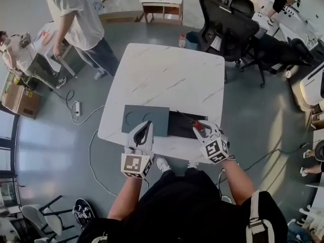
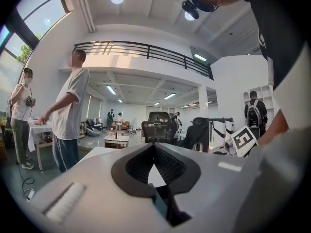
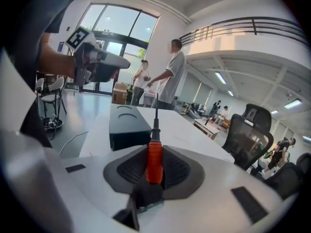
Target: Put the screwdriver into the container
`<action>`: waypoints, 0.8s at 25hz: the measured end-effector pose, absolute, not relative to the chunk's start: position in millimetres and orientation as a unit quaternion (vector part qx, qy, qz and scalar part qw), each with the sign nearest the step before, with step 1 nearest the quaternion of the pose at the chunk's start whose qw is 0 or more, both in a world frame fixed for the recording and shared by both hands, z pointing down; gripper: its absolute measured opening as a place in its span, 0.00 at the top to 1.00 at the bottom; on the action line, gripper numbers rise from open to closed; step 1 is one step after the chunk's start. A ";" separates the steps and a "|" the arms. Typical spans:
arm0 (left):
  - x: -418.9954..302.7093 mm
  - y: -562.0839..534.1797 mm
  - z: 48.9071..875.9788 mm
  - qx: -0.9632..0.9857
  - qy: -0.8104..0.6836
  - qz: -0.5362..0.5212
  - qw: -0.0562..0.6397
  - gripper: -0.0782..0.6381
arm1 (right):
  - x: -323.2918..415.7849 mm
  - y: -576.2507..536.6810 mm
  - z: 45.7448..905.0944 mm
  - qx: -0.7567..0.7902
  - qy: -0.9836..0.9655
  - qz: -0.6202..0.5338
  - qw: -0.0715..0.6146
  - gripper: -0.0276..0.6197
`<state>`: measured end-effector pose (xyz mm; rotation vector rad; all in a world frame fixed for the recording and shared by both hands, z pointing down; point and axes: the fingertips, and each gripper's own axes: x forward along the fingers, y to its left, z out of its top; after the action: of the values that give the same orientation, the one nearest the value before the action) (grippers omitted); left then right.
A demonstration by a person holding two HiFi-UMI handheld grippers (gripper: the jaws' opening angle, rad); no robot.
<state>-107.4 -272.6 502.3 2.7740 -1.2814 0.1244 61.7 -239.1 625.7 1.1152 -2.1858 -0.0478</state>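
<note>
We hold the right gripper (image 1: 201, 130) over the near right end of the container (image 1: 147, 119). Its jaws are closed on the orange-red handle of the screwdriver (image 3: 154, 159). The handle sits upright between the black ribbed pads in the right gripper view. The thin dark shaft runs out past the jaw tips, pointing far and left over the container's black part. We cannot tell whether the shaft tip touches anything.

The container lies on the white marbled table (image 1: 167, 70), close to its near edge and about midway along it. Its left part is a grey panel with two round hollows. Its right part is black, and we cannot make out whether it stands open.

Our left gripper (image 1: 148, 125) is at the near edge of the grey panel, left of the right gripper and apart from it. Its jaws are drawn together at the tips with nothing between them, and only a sliver of white table shows through behind the pads.

Beyond the table's far left corner stands a person in a light shirt (image 1: 76, 19). A black office chair (image 1: 225, 27) stands off the far right corner. A small wooden side table (image 1: 162, 4) is farther back, and a white power strip (image 1: 76, 108) lies on the floor to the left.
</note>
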 end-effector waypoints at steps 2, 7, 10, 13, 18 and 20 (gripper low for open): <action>-108.7 -271.9 506.0 0.904 -0.424 0.044 0.044 0.88 | 60.6 -239.4 645.5 0.403 -0.838 -0.015 0.368 0.81; -117.8 -275.9 512.1 0.894 -0.441 0.032 0.067 0.88 | 53.2 -241.0 692.2 0.346 -0.826 0.014 0.445 0.81; -126.3 -279.9 512.2 0.887 -0.456 0.021 0.076 0.88 | 53.7 -239.9 712.4 0.308 -0.808 0.010 0.502 0.81; -132.5 -281.1 510.6 0.884 -0.462 0.017 0.074 0.88 | 56.1 -240.1 726.6 0.277 -0.793 0.009 0.543 0.81; -138.8 -282.2 513.9 0.878 -0.473 0.010 0.076 0.88 | 55.7 -239.5 747.7 0.237 -0.777 0.023 0.583 0.81; -139.5 -282.3 515.8 0.876 -0.476 0.008 0.080 0.88 | 54.3 -241.3 752.7 0.228 -0.776 0.036 0.587 0.81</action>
<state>-139.5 -282.3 515.8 2.6192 -1.4220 0.0245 54.3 -241.3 752.7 0.5320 -1.8071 0.0848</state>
